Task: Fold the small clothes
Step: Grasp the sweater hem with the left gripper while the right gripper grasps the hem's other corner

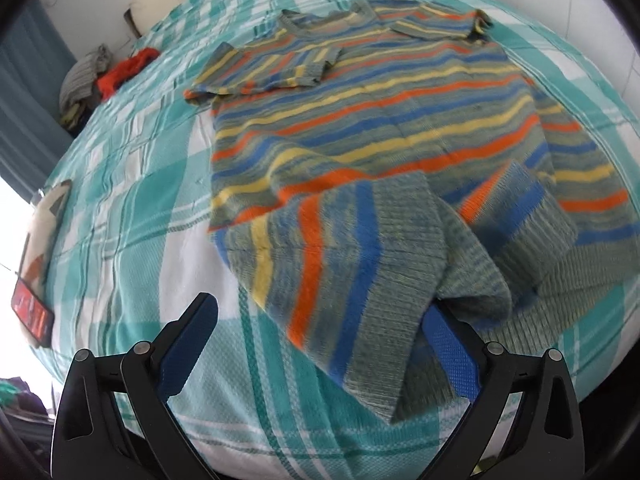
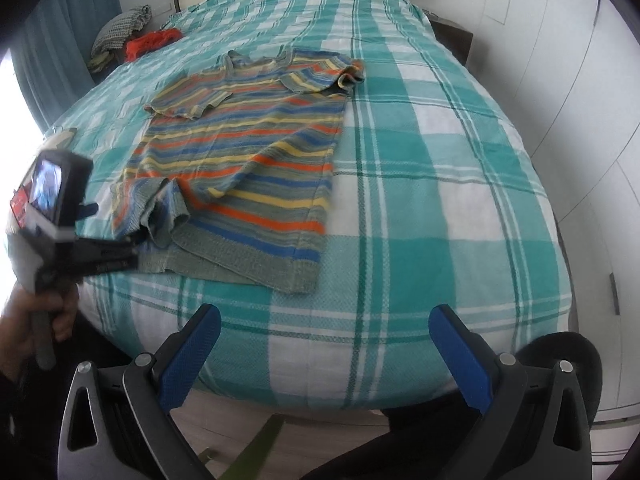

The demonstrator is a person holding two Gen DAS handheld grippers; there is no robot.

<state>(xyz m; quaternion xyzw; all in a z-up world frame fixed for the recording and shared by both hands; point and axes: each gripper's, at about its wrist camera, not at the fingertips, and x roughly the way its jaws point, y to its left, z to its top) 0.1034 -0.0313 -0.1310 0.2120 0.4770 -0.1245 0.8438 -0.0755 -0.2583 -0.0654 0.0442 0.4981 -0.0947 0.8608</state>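
A small striped knit shirt in blue, orange, yellow and grey-green lies flat on the teal checked bedspread, both short sleeves turned in over its chest. Its near left hem corner is lifted and folded back, blurred, and drapes over the right finger of my left gripper, whose jaws stand wide apart. In the right wrist view, a hand holds that left gripper at the hem corner. My right gripper hangs open over the bed's front edge, nothing between its fingers, short of the shirt's hem.
A pile of grey and orange clothes sits at the bed's far left corner. A phone with a red screen lies at the left edge. White wardrobe doors stand along the right side.
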